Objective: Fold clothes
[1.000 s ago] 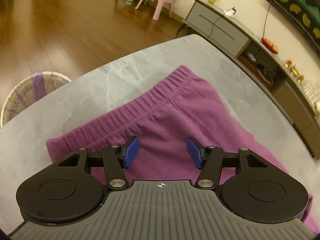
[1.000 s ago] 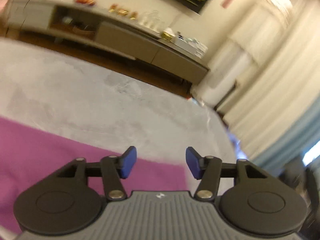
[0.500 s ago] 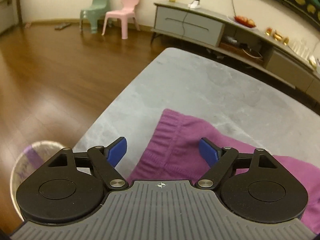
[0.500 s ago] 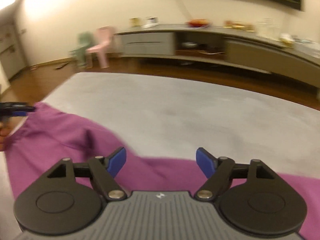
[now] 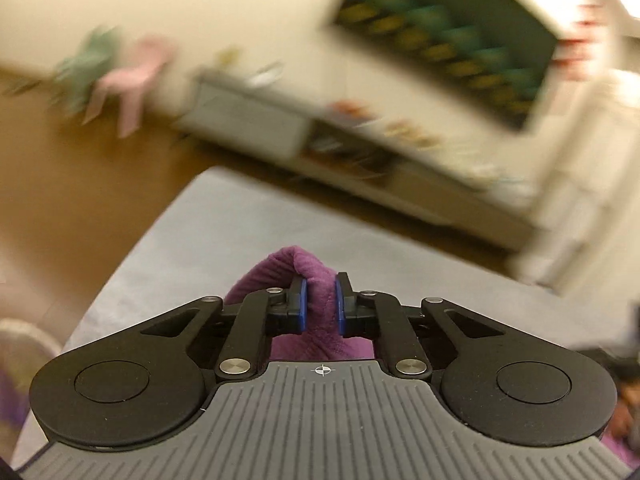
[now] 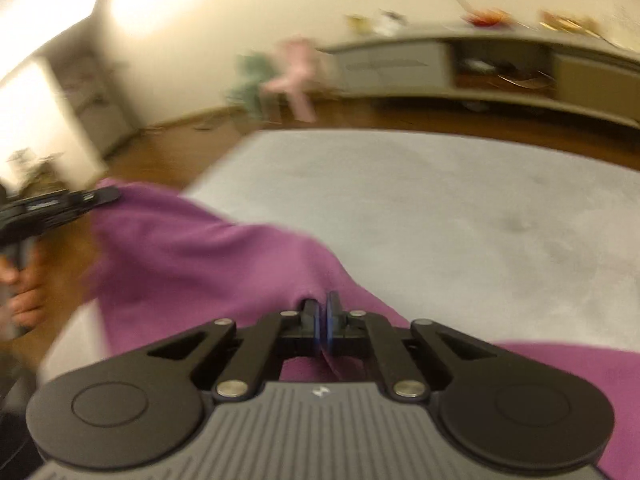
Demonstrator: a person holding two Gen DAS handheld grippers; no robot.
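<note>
My left claw (image 5: 320, 302) is clenched on a bunched hem of the purple garment (image 6: 200, 256), the cloth poking up past the pads toward 12 o'clock. My right claw (image 6: 323, 322) is pinched nearly flat on a thinner edge of the same piece. In the right wrist view the left claw (image 6: 100, 196) shows out at 9 o'clock, holding its corner lifted above the grey worktop (image 6: 460, 200), with the fabric stretched between the two grips and the rest trailing off toward 4 o'clock.

The risks, as I judge them: the right pinch looks shallow, so a tug could slide the edge free. The left holds a thick wad, which may mean extra layers are caught and the fold would come out crooked. Both views are smeared, so any placement made at this pace could land skewed.

The garment is a soft, fleecy knit, limp and draping, creased where gripped.
</note>
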